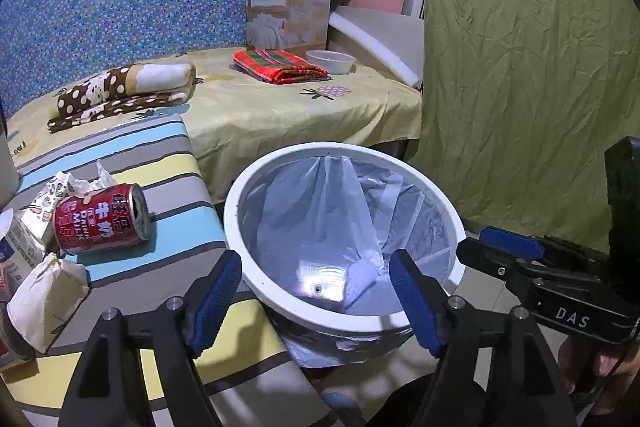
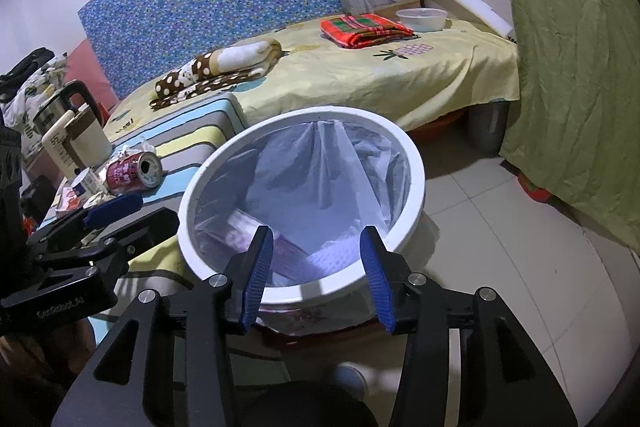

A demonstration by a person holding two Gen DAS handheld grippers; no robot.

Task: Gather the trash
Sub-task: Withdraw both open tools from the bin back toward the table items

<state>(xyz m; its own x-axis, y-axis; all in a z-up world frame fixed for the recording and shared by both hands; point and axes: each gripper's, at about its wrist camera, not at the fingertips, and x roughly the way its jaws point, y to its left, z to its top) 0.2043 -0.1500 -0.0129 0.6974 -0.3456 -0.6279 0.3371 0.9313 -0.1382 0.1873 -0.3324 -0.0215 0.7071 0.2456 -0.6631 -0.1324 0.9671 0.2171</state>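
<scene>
left gripper: spread wide, nothing held, hovering over the near rim of the bin
right gripper: also spread, empty, above the same near rim
bin: white, lined with a thin bag, on the floor just beside the striped desk; some flat packaging already at the bottom
trash left: red milk can on its side on the desk, crumpled paper and small cartons near it
risk 1: can lies on its side, open end towards the bin; a poor pinch on the round wall likely sends it rolling off the desk edge
risk 2: can may hold dregs, cannot tell; tipping it could spill on the cover
risk 3: paper is soft, the gripper could close on a corner and drop it short of the bin
risk 4: bag looks loose, a finger catching it could pull it off the rim
risk 5: both grippers sit close, turning left together could make them collide
</scene>
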